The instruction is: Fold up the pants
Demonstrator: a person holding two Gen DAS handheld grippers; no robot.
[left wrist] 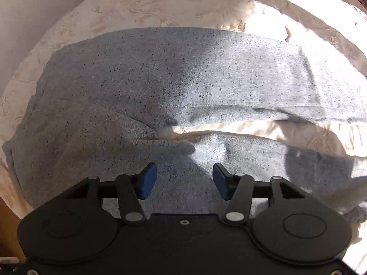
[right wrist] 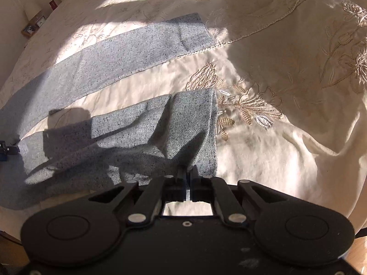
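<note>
Cream embroidered bedspread [right wrist: 286,137] under soft, floppy gray pants [left wrist: 160,73]. Right gripper [right wrist: 187,171] pinches near leg cuff [right wrist: 195,119] at 12 o'clock. Left gripper [left wrist: 184,178] wide apart, holds nothing.

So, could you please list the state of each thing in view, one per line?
pants: spread on the bed, unfolded, legs apart; near leg's hem pinched and lifted.
left gripper: open, above the pants, holding nothing.
right gripper: shut on the near leg's hem.
bedspread: rumpled, sunlit.
</note>
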